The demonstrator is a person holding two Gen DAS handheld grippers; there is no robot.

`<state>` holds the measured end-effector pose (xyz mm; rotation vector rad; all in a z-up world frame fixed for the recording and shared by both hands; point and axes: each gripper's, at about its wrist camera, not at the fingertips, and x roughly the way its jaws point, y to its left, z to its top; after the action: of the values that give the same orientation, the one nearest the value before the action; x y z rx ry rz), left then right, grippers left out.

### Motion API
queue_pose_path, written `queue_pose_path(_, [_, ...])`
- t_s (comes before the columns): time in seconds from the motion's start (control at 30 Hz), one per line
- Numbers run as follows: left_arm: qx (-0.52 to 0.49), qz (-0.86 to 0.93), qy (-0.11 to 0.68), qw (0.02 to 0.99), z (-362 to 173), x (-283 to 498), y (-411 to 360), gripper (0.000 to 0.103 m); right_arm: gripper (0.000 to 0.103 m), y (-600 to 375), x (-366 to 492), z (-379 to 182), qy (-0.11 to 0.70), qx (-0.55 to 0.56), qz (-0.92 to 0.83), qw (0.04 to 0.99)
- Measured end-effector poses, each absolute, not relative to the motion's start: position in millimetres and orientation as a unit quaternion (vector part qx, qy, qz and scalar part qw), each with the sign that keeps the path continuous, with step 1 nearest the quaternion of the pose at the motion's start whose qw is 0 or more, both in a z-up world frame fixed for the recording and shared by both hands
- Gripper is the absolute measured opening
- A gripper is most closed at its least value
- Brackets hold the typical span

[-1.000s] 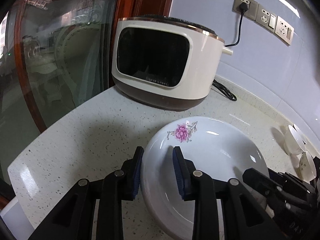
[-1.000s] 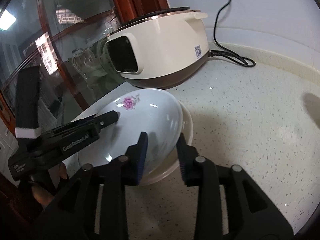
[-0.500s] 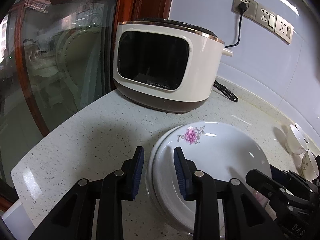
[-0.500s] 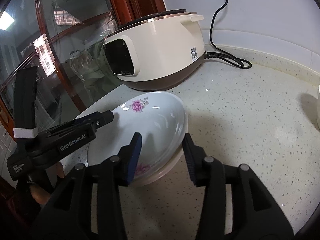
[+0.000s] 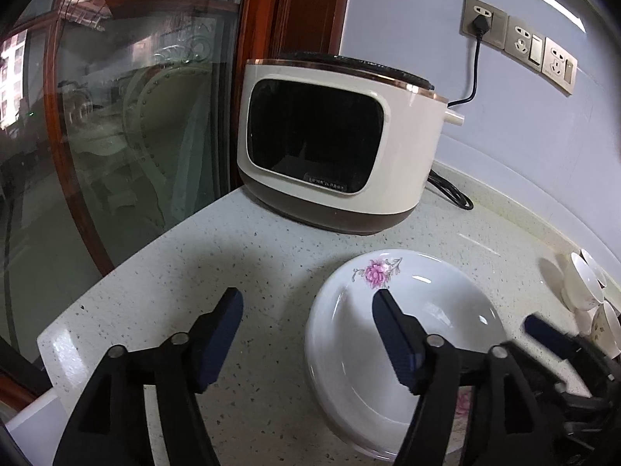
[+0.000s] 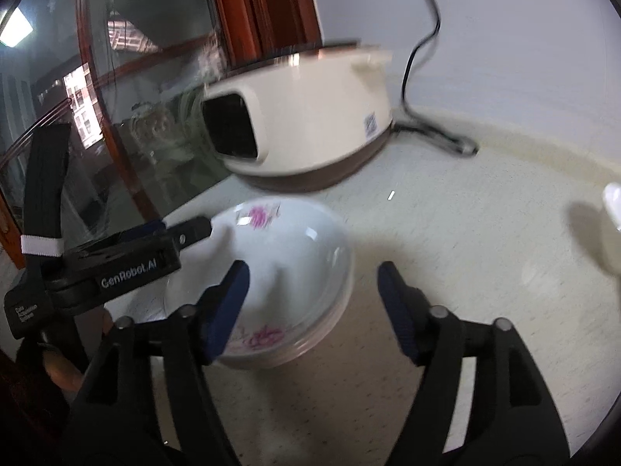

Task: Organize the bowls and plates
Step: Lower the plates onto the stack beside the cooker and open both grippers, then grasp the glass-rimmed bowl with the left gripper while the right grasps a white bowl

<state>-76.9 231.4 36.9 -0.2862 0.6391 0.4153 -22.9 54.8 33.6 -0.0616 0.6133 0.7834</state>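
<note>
The flowered plate (image 5: 403, 334) is sitting nested on another plate of the same pattern on the speckled counter (image 5: 240, 256), in front of the cream cooker (image 5: 341, 147). Both tools have just been opening: the left gripper (image 5: 306, 334) is standing wide, holding nothing, one finger over the plate's near rim; the right gripper (image 6: 314, 306) is likewise spread and empty, straddling the stack's right edge. Release step appears complete. Next move likely calls for backing clear without nudging the stack, then fetching the small white bowls (image 5: 586, 283) at the right.
</note>
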Motion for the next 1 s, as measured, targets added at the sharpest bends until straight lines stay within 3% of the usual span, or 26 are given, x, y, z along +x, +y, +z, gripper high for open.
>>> queue_pose_path(0.1, [-0.140,0.202,0.308,0.919,38,-78,231,0.074,0.080,45,-26,42,0.272,0.000,0.398,0.876])
queue_pose_path(0.67, [-0.143,0.196,0.300,0.922,48,-84,226,0.082,0.080,21,-14,46,0.270,0.039,0.381,0.883])
queue_pose_path(0.83, [-0.135,0.176,0.299,0.928,57,-83,206,0.083,0.088,-2,-6,55,0.245,0.068,0.358,0.898])
queue_pose_path(1.0, [-0.107,0.122,0.308,0.937,66,-73,165,0.084,0.088,-40,11,69,0.251,0.132,0.328,0.901])
